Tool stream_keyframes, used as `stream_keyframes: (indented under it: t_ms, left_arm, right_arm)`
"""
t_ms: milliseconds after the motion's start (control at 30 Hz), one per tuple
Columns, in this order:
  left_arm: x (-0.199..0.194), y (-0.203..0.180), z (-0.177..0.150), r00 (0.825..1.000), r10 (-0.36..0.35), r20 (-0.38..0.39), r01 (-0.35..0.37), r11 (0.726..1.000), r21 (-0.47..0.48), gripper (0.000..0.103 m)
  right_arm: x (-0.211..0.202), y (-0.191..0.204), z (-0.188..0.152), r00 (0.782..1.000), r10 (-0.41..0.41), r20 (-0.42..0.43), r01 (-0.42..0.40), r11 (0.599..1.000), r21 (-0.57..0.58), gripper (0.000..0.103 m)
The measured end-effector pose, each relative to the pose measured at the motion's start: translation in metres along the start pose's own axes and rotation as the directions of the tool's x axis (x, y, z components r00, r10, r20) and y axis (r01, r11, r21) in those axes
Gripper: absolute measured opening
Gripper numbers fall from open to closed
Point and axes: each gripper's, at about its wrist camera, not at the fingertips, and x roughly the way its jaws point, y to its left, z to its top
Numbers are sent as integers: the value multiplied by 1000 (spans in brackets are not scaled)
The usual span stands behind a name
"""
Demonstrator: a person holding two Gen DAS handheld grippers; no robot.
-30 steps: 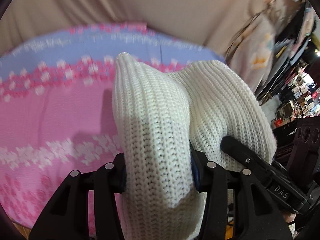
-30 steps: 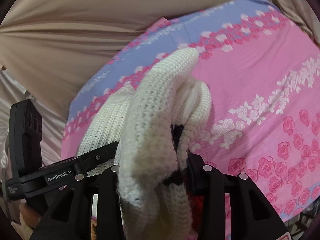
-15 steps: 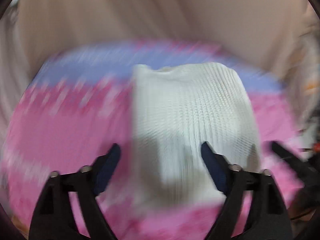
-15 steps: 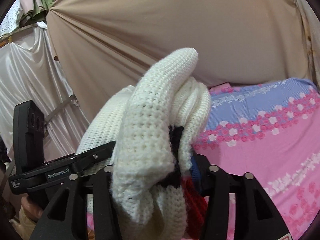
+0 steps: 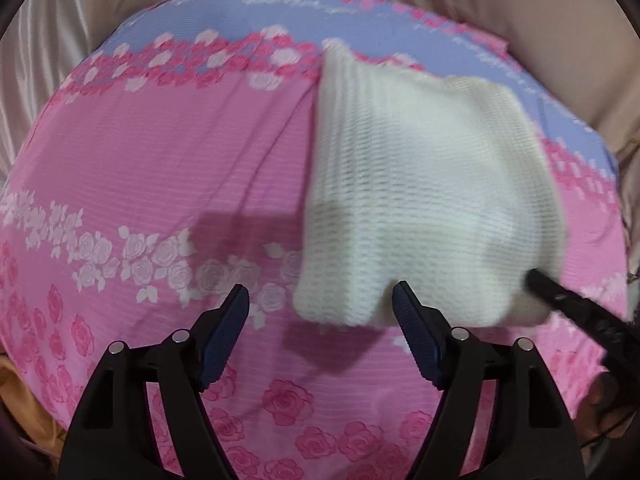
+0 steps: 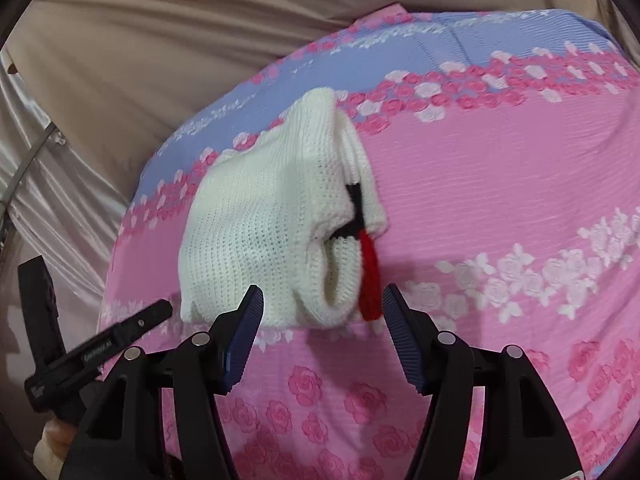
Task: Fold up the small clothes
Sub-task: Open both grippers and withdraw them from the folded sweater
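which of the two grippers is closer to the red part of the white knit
The right gripper: the white knit's red part sits just before its open jaws.

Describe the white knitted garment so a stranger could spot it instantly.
Start from the pink and lilac rose-print bedsheet spread before the beige curtain. On it, just ahead of both open grippers, lies the folded cream-white knitted garment. It is the only item on the sheet, marked by black trim and a red tassel at one edge.

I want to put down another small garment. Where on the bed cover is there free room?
Free: the pink sheet left of the white sweater, up to the rose band, and the pink area right of its red trim. Crowded: near the sweater's front edge, where both open grippers hover.
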Motion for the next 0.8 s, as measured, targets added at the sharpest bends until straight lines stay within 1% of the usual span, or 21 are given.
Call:
stream_keyframes:
  t_ms: [33,67,100,133,167,200,233,300,333,367,400,433,467,500,533,600,633,700,733,767,800]
  left_arm:
    - [0,2,0,1000,4,2,-4,1000,-4,71]
    - [0,5,0,1000,7,5,-7,1000,-2,71]
    - [1,5,-1,1000,20,8,-20,1000,5,71]
    - [3,5,-2,1000,28,9,-28,999,15,71]
    - [5,4,-2,999,36,8,-36,999,20,71]
    - [7,2,-3,999,51,5,-51,998,26,71]
    - [7,-1,-4,998,60,5,-60,998,31,71]
    - [0,-6,-6,997,73,12,-73,996,41,71]
    - [-5,-9,-7,997,76,23,-77,996,47,71]
    - [-10,-11,-9,996,78,35,-80,995,55,71]
    - [-17,-16,-12,995,84,52,-88,994,70,71]
    - [-22,-20,-14,994,91,66,-96,993,75,71]
    - [-27,-25,-17,992,95,81,-101,992,79,71]
    - [-32,-29,-19,991,94,91,-101,991,82,71]
    - [-35,-32,-20,991,94,98,-102,991,83,71]
    - [-43,-40,-25,986,103,128,-115,989,88,72]
    - [-46,-44,-26,984,110,143,-124,988,90,72]
    - [-50,-53,-32,978,117,171,-136,986,102,74]
    - [-50,-57,-33,977,122,174,-143,984,111,75]
    - [-49,-63,-36,975,133,176,-156,980,124,75]
    - [-49,-66,-39,974,139,179,-164,978,129,75]
  right_arm:
    - [9,1,3,1000,6,-11,-6,1000,4,62]
    - [27,2,6,999,13,-34,-12,1000,11,59]
    - [41,1,9,998,16,-62,-15,1000,14,35]
    - [55,1,13,995,7,-102,-5,1000,15,9]
    - [59,1,15,993,-14,-120,17,1000,23,9]
    - [52,3,17,995,-15,-100,18,999,31,9]
    - [38,9,20,999,-4,-48,5,1000,18,9]
    - [19,20,22,999,-34,24,35,998,-48,9]
    - [22,19,20,998,-56,24,57,996,-64,10]
    - [37,14,18,996,-80,-26,78,995,-66,10]
    - [55,8,14,990,-115,-85,108,991,-76,10]
    - [75,0,8,978,-158,-135,147,985,-94,7]
    - [77,-2,4,980,-154,-127,143,985,-96,7]
    - [69,1,3,982,-160,-104,151,984,-96,8]
    - [57,8,3,983,-164,-82,156,983,-98,12]
    - [32,17,0,983,-181,-11,179,978,-105,19]
    - [16,23,-5,979,-203,29,205,971,-119,20]
    - [1,28,-12,970,-233,68,241,961,-134,20]
    - [-6,28,-17,964,-251,88,262,955,-138,25]
    - [-12,27,-22,954,-280,107,293,947,-133,28]
    - [-17,25,-27,943,-307,126,321,939,-120,33]
